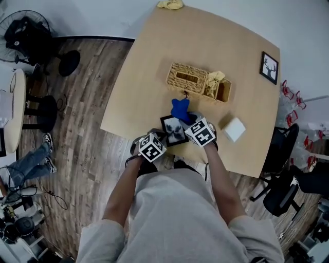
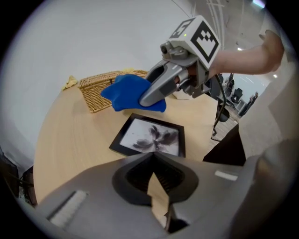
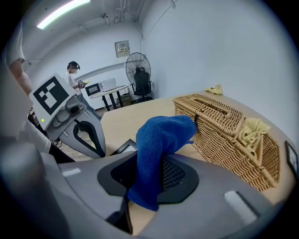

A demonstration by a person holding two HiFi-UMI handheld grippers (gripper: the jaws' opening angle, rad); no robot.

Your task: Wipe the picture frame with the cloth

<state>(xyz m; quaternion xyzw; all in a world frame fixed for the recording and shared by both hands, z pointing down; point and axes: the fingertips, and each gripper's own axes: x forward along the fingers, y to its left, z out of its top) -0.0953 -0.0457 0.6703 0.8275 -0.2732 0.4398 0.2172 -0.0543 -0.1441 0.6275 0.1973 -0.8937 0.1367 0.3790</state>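
A small black picture frame [image 1: 173, 130] with a dark flower print lies flat near the table's front edge, and it fills the middle of the left gripper view [image 2: 149, 137]. My right gripper [image 1: 186, 117] is shut on a blue cloth [image 1: 180, 109] that bunches out past the jaws [image 3: 163, 135]. Seen from the left gripper view, that cloth [image 2: 126, 91] hangs just over the frame's far edge. My left gripper [image 1: 161, 135] sits at the frame's near left corner, jaws [image 2: 152, 161] shut on nothing. Only a corner of the frame [image 3: 124, 147] shows in the right gripper view.
A wicker basket [image 1: 187, 78] with a yellow cloth [image 1: 214, 82] in its open end stands just beyond the blue cloth. A white box [image 1: 235, 129] lies to the right, a second framed picture [image 1: 269, 67] at the far right edge, and another yellow cloth [image 1: 170, 4] at the far edge.
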